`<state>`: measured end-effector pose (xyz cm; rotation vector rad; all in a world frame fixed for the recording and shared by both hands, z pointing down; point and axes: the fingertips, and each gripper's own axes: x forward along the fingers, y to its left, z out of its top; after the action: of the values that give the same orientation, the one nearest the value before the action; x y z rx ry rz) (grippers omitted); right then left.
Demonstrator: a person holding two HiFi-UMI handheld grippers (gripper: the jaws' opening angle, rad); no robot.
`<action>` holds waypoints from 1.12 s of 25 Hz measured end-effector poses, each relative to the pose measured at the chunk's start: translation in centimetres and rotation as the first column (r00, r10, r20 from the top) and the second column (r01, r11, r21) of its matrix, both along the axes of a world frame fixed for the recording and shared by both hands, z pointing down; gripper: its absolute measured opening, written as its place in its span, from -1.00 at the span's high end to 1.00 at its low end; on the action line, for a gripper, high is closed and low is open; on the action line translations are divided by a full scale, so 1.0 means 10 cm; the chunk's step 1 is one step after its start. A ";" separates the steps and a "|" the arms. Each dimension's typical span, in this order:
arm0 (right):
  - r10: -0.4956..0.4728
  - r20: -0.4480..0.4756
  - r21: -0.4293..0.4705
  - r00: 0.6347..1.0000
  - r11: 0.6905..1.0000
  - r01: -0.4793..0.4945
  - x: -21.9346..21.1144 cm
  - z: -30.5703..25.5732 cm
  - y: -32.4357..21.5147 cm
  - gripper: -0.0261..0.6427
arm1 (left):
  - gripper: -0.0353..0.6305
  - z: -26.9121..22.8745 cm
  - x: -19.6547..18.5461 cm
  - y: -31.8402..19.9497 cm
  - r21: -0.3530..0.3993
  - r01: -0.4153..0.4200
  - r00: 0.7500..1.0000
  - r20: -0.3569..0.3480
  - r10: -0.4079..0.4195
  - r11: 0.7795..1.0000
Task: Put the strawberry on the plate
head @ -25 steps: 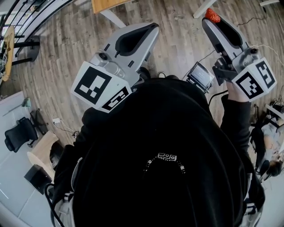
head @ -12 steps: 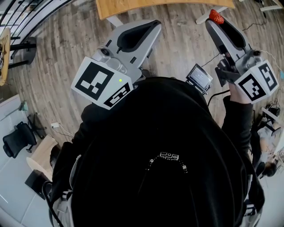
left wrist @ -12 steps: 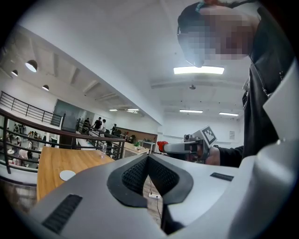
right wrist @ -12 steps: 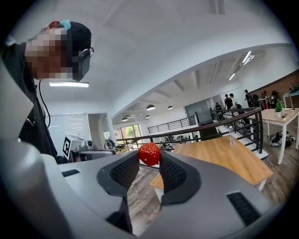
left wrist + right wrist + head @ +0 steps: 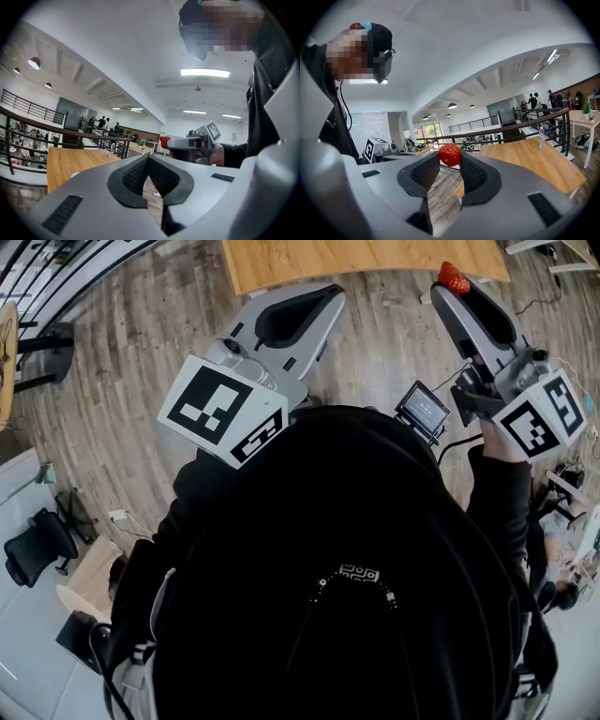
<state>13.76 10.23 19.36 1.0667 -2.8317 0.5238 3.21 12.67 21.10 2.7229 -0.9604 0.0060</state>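
A red strawberry (image 5: 450, 154) sits pinched between the tips of my right gripper (image 5: 450, 157), held up in the air. In the head view the strawberry (image 5: 454, 277) shows at the tip of the right gripper (image 5: 452, 287), level with the near edge of a wooden table (image 5: 366, 259). My left gripper (image 5: 323, 298) is raised beside it with its jaws pressed together and nothing in them; the left gripper view shows its tips (image 5: 148, 157) touching. No plate is in view.
The wooden table (image 5: 534, 161) stands just ahead over plank flooring (image 5: 122, 381). A water bottle (image 5: 541, 137) stands on the table. A black railing (image 5: 525, 123) runs behind it. An office chair (image 5: 33, 545) stands at the left. People stand far off.
The wooden table has come further into the head view's top edge. Both grippers keep their poses, and the strawberry stays in the right jaws.
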 end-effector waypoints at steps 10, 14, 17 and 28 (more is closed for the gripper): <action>-0.085 -0.015 -0.004 0.996 0.996 0.085 -0.75 0.05 -0.27 0.49 | 0.90 0.16 -0.79 -0.24 -0.034 0.108 0.994 -0.013 -0.109 0.994; -0.126 -0.015 0.001 0.992 0.992 0.126 -0.92 0.06 -0.39 0.49 | 0.90 0.24 -0.92 -0.30 -0.044 0.138 0.990 -0.002 -0.138 0.989; -0.162 -0.021 0.019 0.987 0.986 0.163 -1.03 0.05 -0.51 0.49 | 0.90 0.27 -0.94 -0.32 -0.043 0.156 0.988 0.008 -0.156 0.987; -0.250 0.016 -0.009 0.968 0.968 0.250 -1.24 0.14 -1.14 0.49 | 0.90 0.23 -1.18 -0.82 -0.039 0.251 0.968 0.011 -0.251 0.967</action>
<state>1.39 -1.22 20.74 0.6904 -2.9125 0.5238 -8.59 4.47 23.37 2.5471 -1.2855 -0.0136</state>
